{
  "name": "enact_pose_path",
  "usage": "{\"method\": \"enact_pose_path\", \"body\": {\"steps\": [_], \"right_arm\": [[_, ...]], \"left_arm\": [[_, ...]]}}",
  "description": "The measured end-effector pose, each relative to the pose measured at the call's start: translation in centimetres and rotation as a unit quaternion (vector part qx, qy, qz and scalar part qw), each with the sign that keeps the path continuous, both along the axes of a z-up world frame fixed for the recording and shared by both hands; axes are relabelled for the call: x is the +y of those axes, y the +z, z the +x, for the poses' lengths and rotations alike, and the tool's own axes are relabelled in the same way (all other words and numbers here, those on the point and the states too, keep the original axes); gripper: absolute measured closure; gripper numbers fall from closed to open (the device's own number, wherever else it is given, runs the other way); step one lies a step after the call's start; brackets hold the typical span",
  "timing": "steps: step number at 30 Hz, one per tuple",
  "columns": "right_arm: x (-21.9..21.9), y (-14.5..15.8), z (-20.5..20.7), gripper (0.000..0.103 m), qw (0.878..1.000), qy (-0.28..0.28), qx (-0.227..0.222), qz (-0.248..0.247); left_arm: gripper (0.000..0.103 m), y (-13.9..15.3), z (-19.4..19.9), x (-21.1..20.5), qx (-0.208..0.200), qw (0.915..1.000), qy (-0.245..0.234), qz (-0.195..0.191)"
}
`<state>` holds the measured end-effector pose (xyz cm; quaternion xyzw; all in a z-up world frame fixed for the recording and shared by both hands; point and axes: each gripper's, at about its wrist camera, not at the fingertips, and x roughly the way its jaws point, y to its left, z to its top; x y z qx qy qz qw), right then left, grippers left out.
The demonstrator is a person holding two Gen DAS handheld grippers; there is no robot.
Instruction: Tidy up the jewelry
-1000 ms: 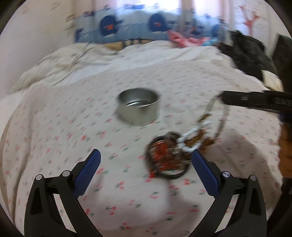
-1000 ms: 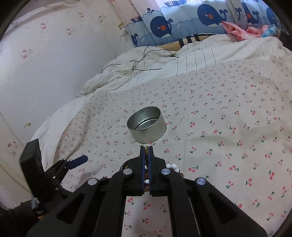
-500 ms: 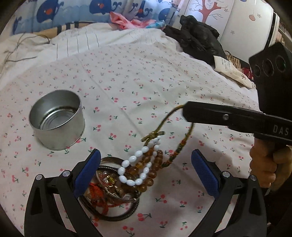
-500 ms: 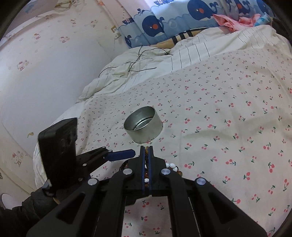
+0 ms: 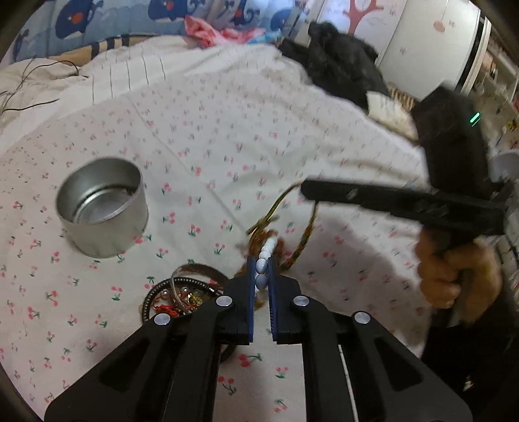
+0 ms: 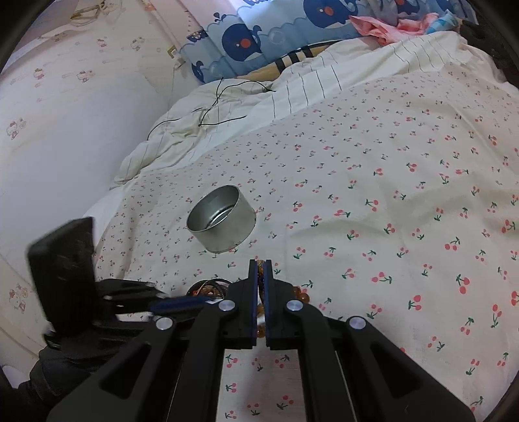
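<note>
A round empty metal tin point(image 5: 102, 216) stands on the cherry-print bedspread; it also shows in the right wrist view point(image 6: 222, 222). My left gripper point(image 5: 262, 264) is shut on the white beads point(image 5: 261, 266) of a tangled bracelet bunch. My right gripper point(image 6: 260, 264) is shut on that bunch's woven cord point(image 5: 303, 238) and holds it up above the bed; in the left wrist view its closed tip point(image 5: 308, 190) sits to the upper right. Amber beads point(image 6: 300, 293) hang beside it. More bangles and a red cord lie in a pile point(image 5: 181, 298) just left of my left gripper.
A striped duvet with a black cable point(image 6: 223, 107) lies behind the tin. Black clothing point(image 5: 340, 69) and a pink garment point(image 5: 207, 29) sit at the far side of the bed. The wall point(image 6: 65, 130) is on the left.
My left gripper was open; it has moved in and shut on the white beads. My right gripper keeps holding the cord up.
</note>
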<state>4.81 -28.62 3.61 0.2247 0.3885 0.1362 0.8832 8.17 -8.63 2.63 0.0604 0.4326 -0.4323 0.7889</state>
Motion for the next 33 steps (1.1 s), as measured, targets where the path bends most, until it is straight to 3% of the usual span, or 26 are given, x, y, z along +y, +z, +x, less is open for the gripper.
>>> {"method": "enact_pose_path", "body": {"steps": [4, 7, 10, 12, 13, 14, 15, 17, 18, 19, 22, 26, 33], "right_arm": [[-0.1, 0.0, -0.1, 0.099, 1.000, -0.005, 0.001, -0.001], [-0.2, 1.1, -0.7, 0.099, 0.997, 0.022, -0.045, 0.057], [0.1, 2.4, -1.2, 0.099, 0.986, 0.067, -0.092, 0.122], [1.0, 2.8, -1.0, 0.099, 0.992, 0.064, -0.085, 0.065], [0.9, 2.4, -0.8, 0.099, 0.991, 0.072, -0.078, 0.086], [0.7, 2.0, -0.7, 0.099, 0.980, 0.102, -0.078, 0.152], [1.3, 2.9, -1.1, 0.099, 0.984, 0.100, -0.095, 0.116], [2.4, 3.1, -0.8, 0.099, 0.994, 0.073, -0.080, 0.007], [1.9, 2.1, -0.3, 0.099, 0.992, 0.087, -0.062, 0.067], [1.8, 1.9, -0.3, 0.099, 0.990, 0.093, -0.063, 0.088], [2.0, 3.6, -1.2, 0.099, 0.985, 0.099, -0.114, 0.081], [2.0, 2.3, -0.2, 0.099, 0.989, 0.087, -0.085, 0.083], [1.8, 2.3, 1.0, 0.099, 0.990, 0.072, -0.080, 0.092]], "left_arm": [[0.096, 3.0, -0.2, 2.1, -0.012, 0.9992, 0.017, -0.033], [0.096, 4.6, 0.0, 4.0, -0.018, 0.9977, 0.037, -0.054], [0.096, 4.9, 0.6, 5.5, -0.023, 0.9967, 0.060, -0.050], [0.096, 4.5, 1.0, 6.4, -0.015, 0.9958, 0.073, -0.052], [0.096, 4.3, 1.2, 6.8, -0.013, 0.9954, 0.080, -0.051], [0.096, 4.0, 1.5, 6.9, -0.011, 0.9950, 0.084, -0.053], [0.096, 3.7, 1.7, 7.3, -0.007, 0.9944, 0.088, -0.057], [0.096, 3.0, 2.0, 7.8, 0.001, 0.9936, 0.094, -0.062], [0.096, 2.6, 2.2, 7.8, 0.003, 0.9935, 0.096, -0.060], [0.096, 2.3, 2.4, 7.8, 0.005, 0.9934, 0.098, -0.059], [0.096, 2.1, 2.5, 8.0, 0.010, 0.9932, 0.097, -0.063], [0.096, 2.5, 2.3, 7.9, 0.006, 0.9933, 0.091, -0.070], [0.096, 3.6, 2.7, 8.2, -0.004, 0.9916, 0.101, -0.080]]}}
